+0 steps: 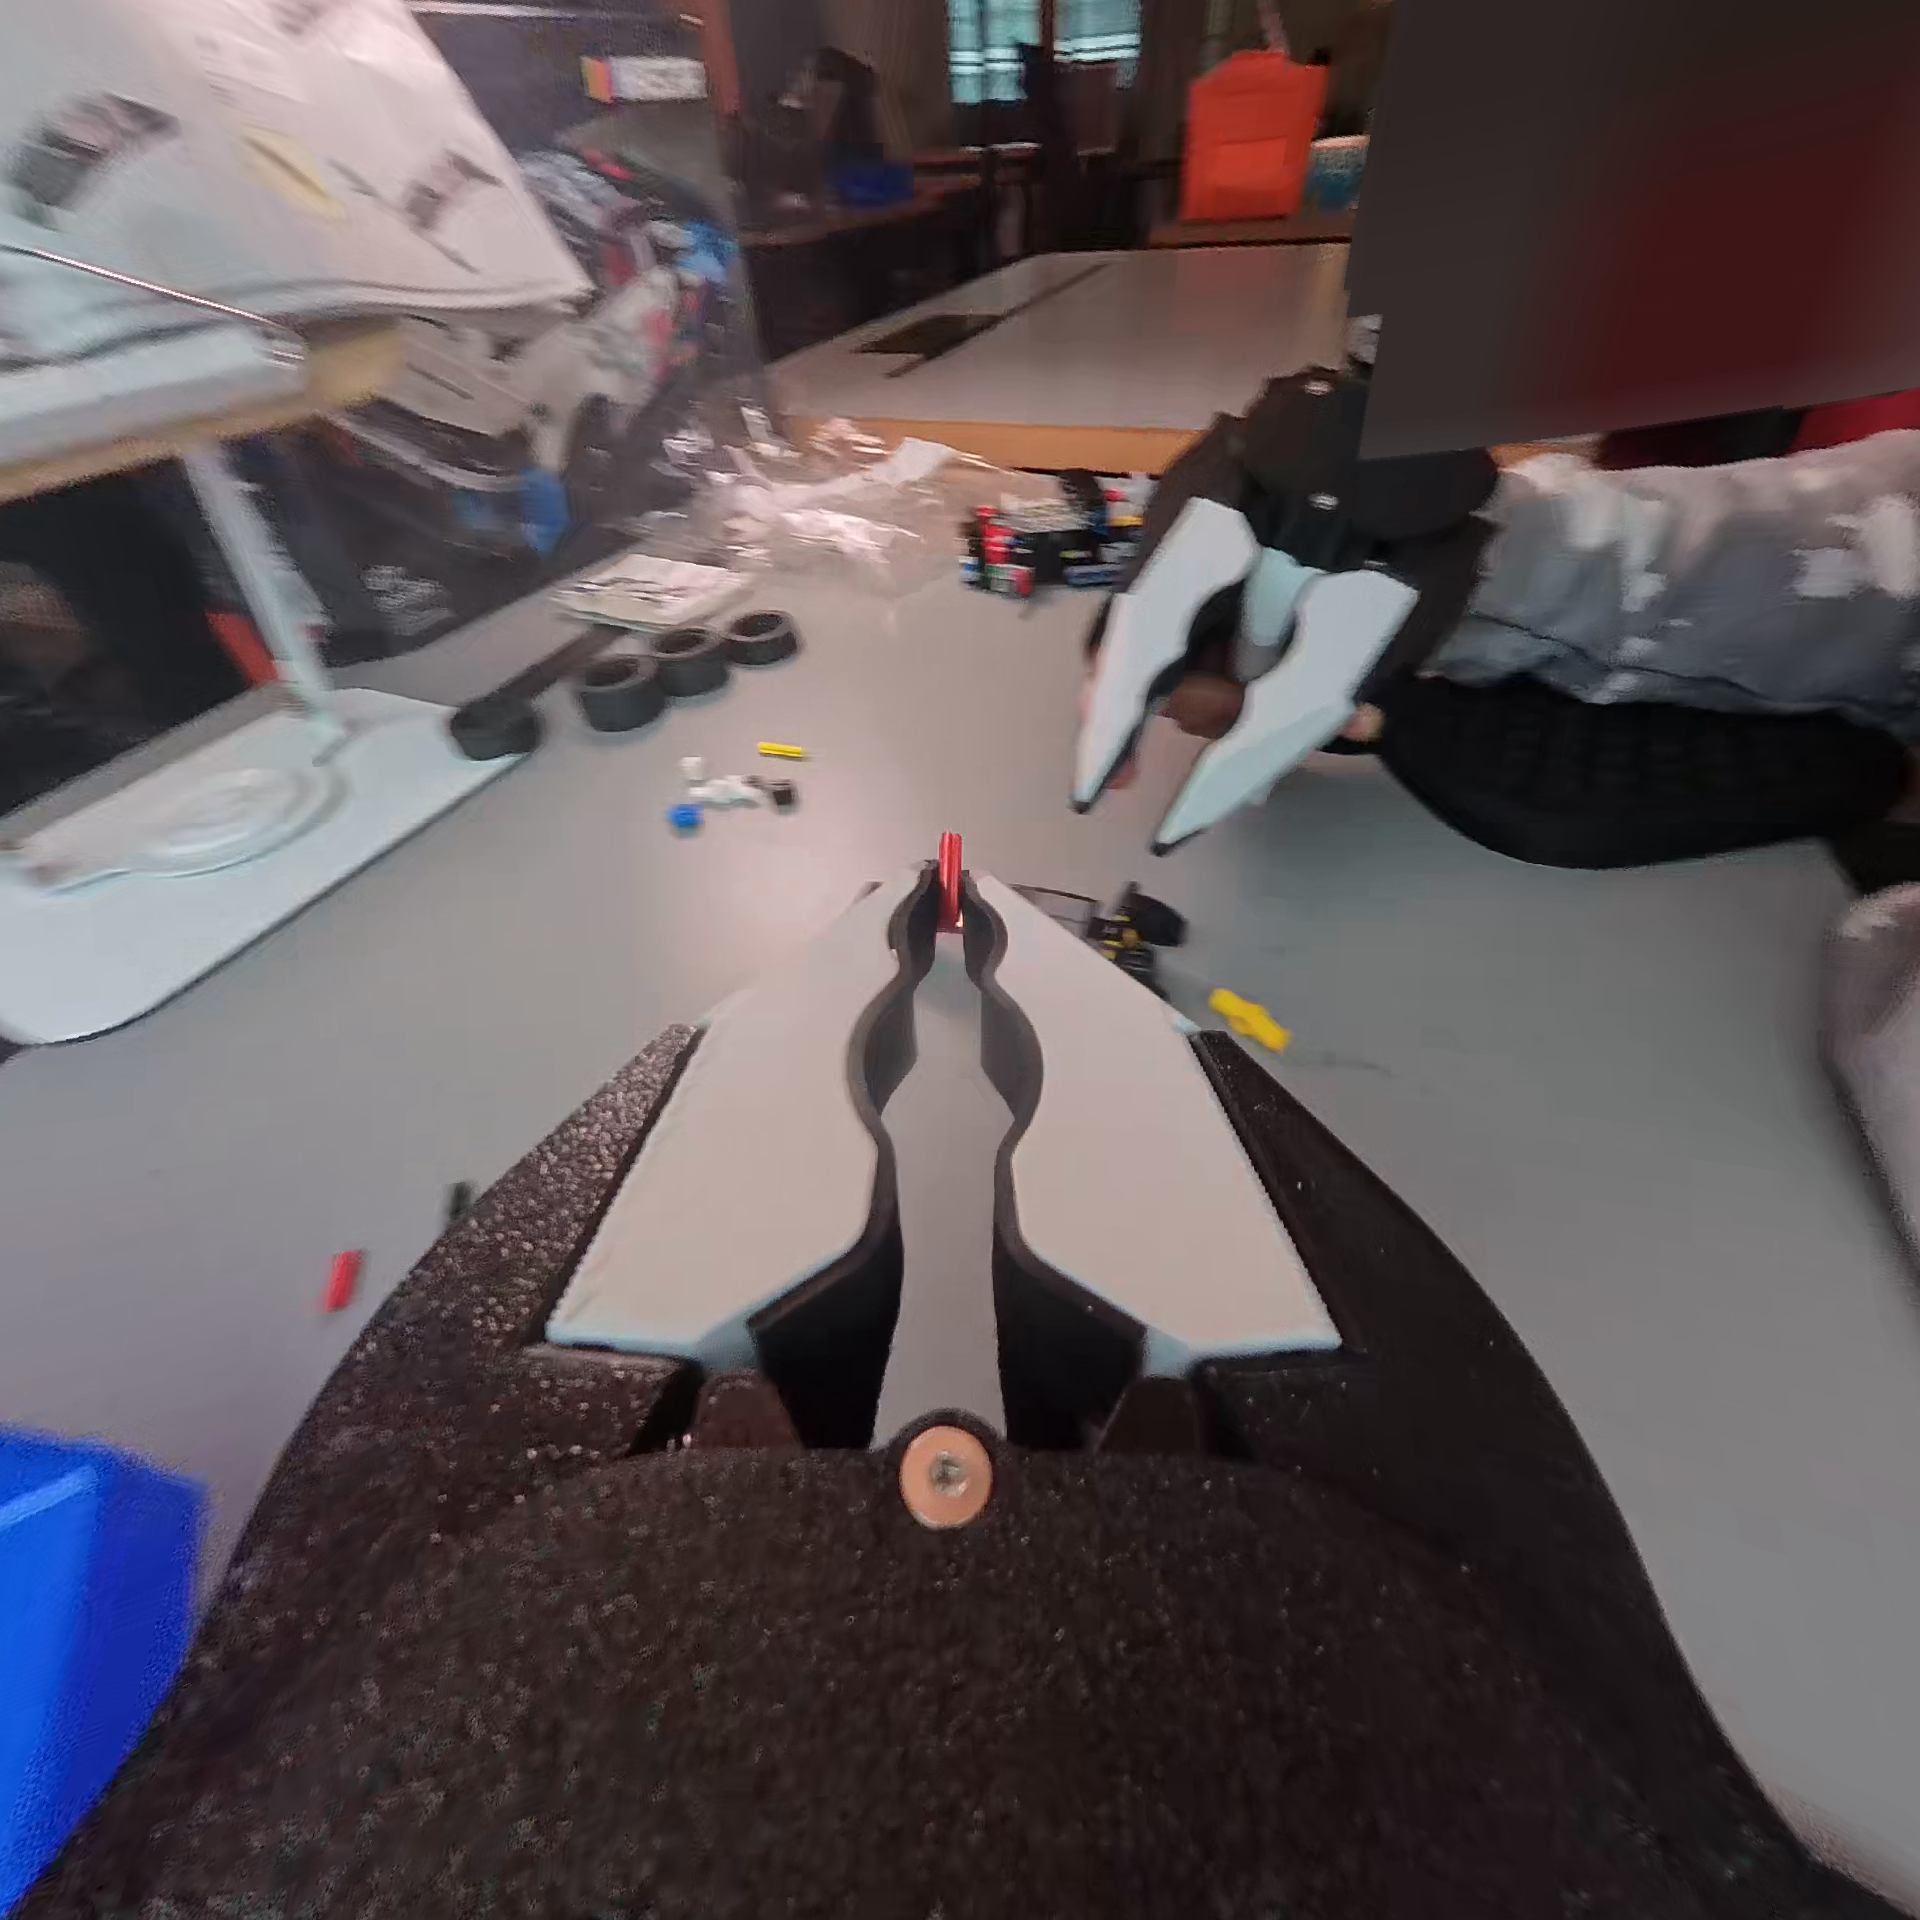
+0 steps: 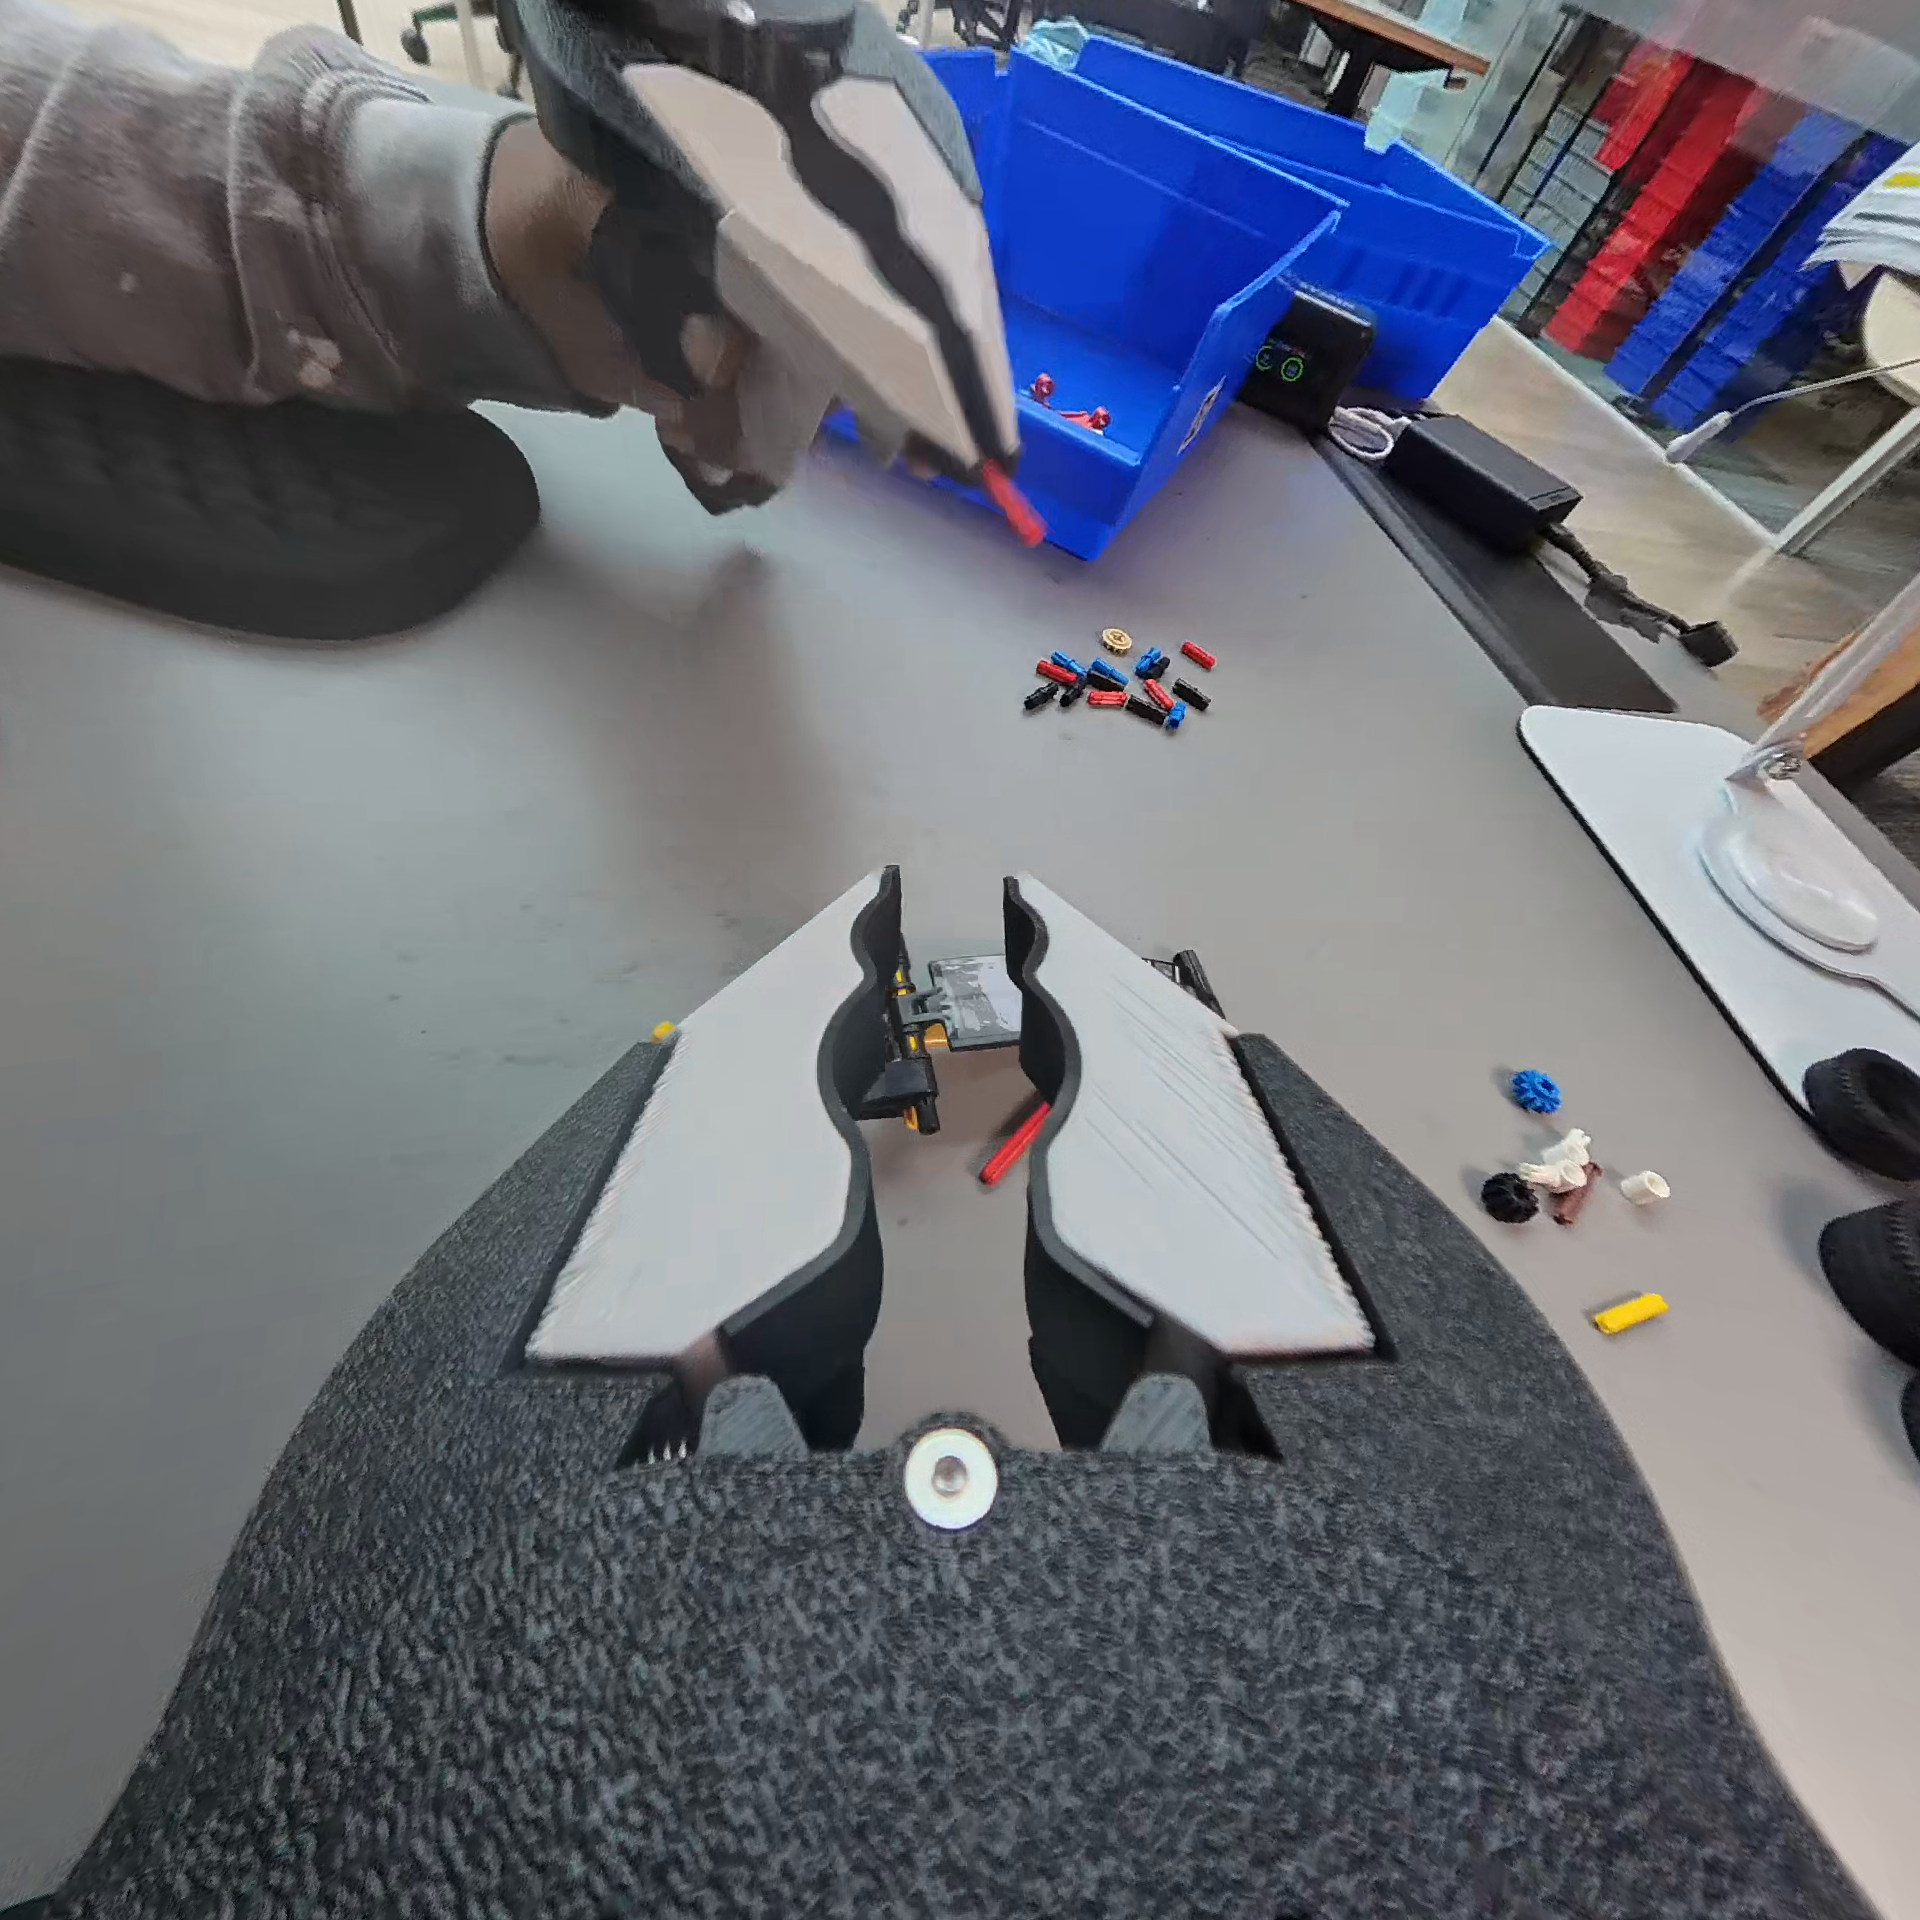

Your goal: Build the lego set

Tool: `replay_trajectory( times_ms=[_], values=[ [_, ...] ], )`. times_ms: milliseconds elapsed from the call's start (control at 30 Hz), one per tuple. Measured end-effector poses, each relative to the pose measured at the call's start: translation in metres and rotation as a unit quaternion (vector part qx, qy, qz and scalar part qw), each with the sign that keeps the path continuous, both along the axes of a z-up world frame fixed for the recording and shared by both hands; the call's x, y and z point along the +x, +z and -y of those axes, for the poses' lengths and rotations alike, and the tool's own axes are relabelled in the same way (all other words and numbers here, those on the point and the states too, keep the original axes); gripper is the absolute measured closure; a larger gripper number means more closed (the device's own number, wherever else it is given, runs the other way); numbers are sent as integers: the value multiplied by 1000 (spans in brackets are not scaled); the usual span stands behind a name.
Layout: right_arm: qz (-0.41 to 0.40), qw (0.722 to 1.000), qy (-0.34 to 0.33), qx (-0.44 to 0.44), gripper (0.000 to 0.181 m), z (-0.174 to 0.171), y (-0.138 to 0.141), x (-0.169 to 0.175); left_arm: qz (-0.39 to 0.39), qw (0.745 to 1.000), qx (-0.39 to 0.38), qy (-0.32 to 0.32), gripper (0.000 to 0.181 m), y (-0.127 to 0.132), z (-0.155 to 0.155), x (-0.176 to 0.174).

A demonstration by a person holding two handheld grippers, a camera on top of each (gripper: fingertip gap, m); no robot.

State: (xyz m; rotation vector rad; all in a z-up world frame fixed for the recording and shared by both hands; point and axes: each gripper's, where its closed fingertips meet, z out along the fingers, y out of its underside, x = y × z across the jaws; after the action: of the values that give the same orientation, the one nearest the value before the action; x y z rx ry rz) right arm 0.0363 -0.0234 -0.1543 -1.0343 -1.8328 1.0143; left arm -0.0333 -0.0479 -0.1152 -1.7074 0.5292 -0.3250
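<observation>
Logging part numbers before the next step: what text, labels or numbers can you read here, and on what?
Instruction booklet: print blurred, unreadable.
Blue bin label: too small to read.
Black box display: green symbols, unreadable.
Nothing else legible.

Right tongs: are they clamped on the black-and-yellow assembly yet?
No: the right tongs stand open, their fingers apart on either side of the black-and-yellow assembly on the table, not closed on it.

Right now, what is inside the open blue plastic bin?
Two small red lego pieces lie on the floor of the blue plastic bin. The left tool, shut on a red pin, covers the bin's near-left corner.
</observation>
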Motion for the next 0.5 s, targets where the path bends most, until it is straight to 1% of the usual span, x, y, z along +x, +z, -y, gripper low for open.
replay_trajectory(
  times_ms=[33, 67, 133, 167, 200, 267, 333, 400, 500],
  values=[
    [2, 1000, -7, 4, 164, -3, -1, 0, -18, 996, 20, 84, 179, 6, -9, -28],
    [2, 1000, -19, 7, 164, -8, -1, -1, -40, 983, 33, 174, 179, 12, -13, -60],
    [10, 999, -42, 14, 165, -19, -4, -2, -67, 941, 30, 331, 179, 17, -7, -120],
    [17, 998, -56, 20, 165, -25, -6, -2, -70, 920, 14, 386, 179, 15, 0, -144],
    [23, 997, -71, 29, 167, -32, -9, -2, -66, 906, -11, 417, 178, 9, 6, -160],
    [40, 993, -103, 48, 170, -46, -15, -1, -54, 892, -52, 445, 178, -2, 14, -178],
    [69, 988, -124, 56, 170, -58, -25, 3, -76, 875, -63, 474, 178, -5, 22, -194],
    [95, 983, -140, 64, 170, -67, -34, 7, -77, 868, -74, 486, 173, -8, 26, -202],
    [115, 980, -155, 58, 170, -76, -40, 12, -50, 867, -65, 492, 165, -6, 29, -208]
  ],
)
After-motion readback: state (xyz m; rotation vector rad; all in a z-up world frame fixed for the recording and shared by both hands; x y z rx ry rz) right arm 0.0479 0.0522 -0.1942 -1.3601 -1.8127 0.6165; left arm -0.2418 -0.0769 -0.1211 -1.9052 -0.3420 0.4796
